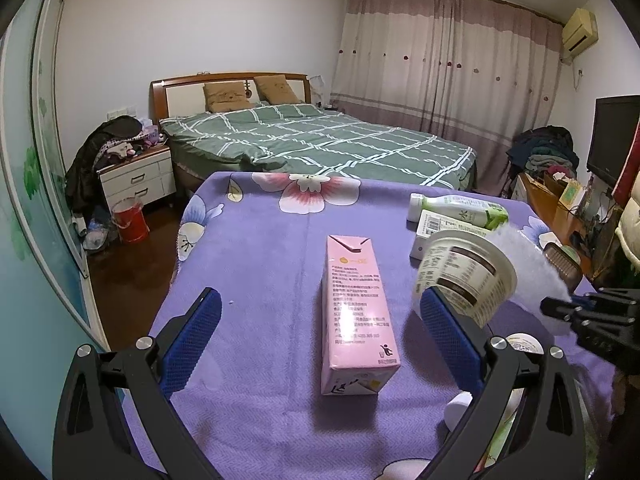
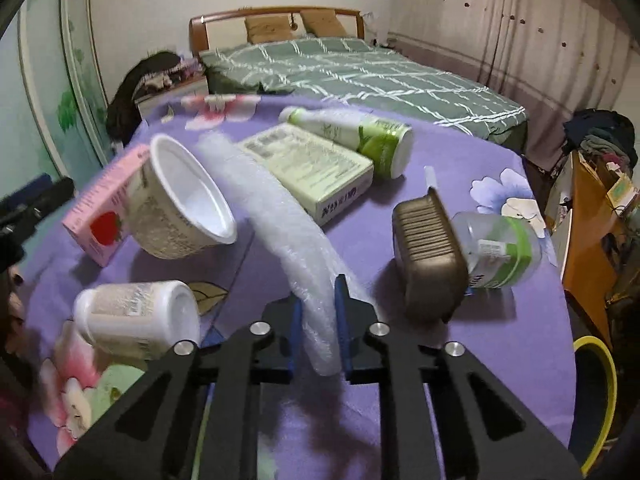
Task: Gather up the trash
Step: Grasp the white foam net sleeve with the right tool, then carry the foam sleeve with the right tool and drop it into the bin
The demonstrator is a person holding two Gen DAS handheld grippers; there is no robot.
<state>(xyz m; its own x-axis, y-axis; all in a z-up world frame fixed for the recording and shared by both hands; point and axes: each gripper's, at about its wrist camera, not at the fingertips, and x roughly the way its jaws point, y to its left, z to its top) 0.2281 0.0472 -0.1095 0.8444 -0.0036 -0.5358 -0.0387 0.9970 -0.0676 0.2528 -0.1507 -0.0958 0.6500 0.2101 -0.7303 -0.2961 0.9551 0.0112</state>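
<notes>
On the purple flowered tablecloth (image 1: 260,248) a pink drink carton (image 1: 352,320) stands upright between the wide-apart pads of my left gripper (image 1: 320,296), which is open and not touching it. My right gripper (image 2: 318,300) is shut on a long strip of bubble wrap (image 2: 276,208) that arches up and away from its jaws. A tilted paper cup (image 2: 180,208) leans by the pink carton (image 2: 100,208). In the left wrist view, the cup (image 1: 468,272) and the bubble wrap (image 1: 520,256) sit right of the carton, with the right gripper (image 1: 560,308) at the edge.
Also on the cloth are a white cup on its side (image 2: 136,316), a pale green box (image 2: 312,168), a green-labelled bottle (image 2: 360,136), a brown tray (image 2: 432,252) and a clear jar (image 2: 500,248). A yellow-rimmed bin (image 2: 600,400) is at lower right. A bed (image 1: 320,140) lies beyond the table.
</notes>
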